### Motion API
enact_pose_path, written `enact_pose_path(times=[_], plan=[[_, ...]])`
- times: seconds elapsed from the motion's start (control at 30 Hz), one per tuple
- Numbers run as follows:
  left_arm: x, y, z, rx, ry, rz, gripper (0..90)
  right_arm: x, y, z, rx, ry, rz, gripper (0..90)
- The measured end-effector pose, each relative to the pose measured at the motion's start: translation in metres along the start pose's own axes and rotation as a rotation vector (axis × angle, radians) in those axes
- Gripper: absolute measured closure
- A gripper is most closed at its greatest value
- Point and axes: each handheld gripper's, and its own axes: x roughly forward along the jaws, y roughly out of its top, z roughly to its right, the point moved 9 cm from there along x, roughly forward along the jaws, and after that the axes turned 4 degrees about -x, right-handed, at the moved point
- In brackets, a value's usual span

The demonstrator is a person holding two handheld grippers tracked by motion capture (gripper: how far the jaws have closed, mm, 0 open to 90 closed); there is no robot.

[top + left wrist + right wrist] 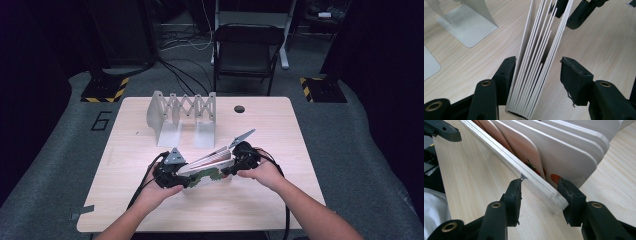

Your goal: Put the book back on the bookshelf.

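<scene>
The left gripper view shows the left gripper (537, 75) with jaws loose around a board book (537, 65); the right gripper (541, 195) clamps its cover. Pale wooden desk (270, 130), dark room, chair (247, 47).

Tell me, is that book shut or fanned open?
Fanned open. The book stands on the table between both grippers, and its thick pages spread apart with gaps between them, seen edge-on in the left gripper view.

Bright table (150, 210) (lit from above), dark surroundings, soft blurry high view.
</scene>
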Motion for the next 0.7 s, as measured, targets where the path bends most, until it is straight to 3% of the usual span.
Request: enact_pose_path(times=[0.57, 0.7], plan=[[0.010, 0.006, 0.001, 0.029, -0.008, -0.020, 49.5, -0.001, -0.001, 0.001, -0.005, -0.001, 0.000, 54.8], [0.012, 0.006, 0.002, 0.036, -0.011, -0.025, 49.6, -0.004, 0.000, 0.000, 0.027, -0.003, 0.017, 54.1]])
